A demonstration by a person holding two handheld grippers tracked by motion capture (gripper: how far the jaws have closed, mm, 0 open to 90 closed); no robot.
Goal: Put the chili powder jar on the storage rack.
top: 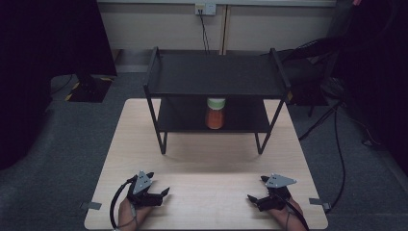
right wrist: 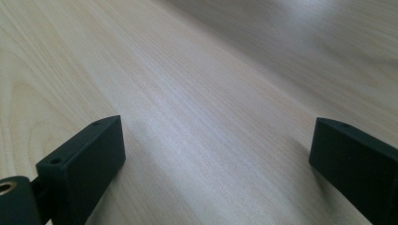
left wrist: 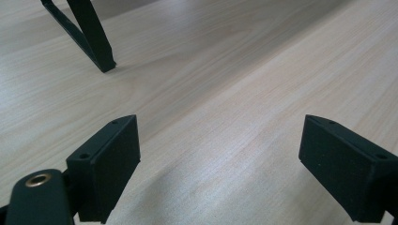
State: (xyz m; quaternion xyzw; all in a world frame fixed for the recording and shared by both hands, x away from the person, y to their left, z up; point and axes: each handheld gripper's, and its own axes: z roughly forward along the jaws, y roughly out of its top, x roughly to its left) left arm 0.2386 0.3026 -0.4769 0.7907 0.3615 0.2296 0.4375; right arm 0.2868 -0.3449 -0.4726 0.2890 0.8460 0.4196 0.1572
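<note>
A jar (top: 215, 113) with orange contents and a pale green lid stands upright on the lower shelf of a black two-tier rack (top: 216, 77) at the far middle of the light wooden table (top: 207, 154). My left gripper (top: 159, 185) rests near the table's front left, open, nothing between its jaws. In the left gripper view the left gripper (left wrist: 220, 154) has bare wood between its pads, and one rack foot (left wrist: 101, 58) stands ahead at upper left. My right gripper (top: 256, 188) lies at the front right, open and empty. The right gripper view has the right gripper (right wrist: 216, 154) over plain tabletop.
The rack's top shelf (top: 216, 72) is bare. Its legs (top: 163, 144) stand on the table's far half. Dark cables (top: 337, 144) run over the grey floor to the right of the table. A dark stand base (top: 89, 86) sits on the floor at the back left.
</note>
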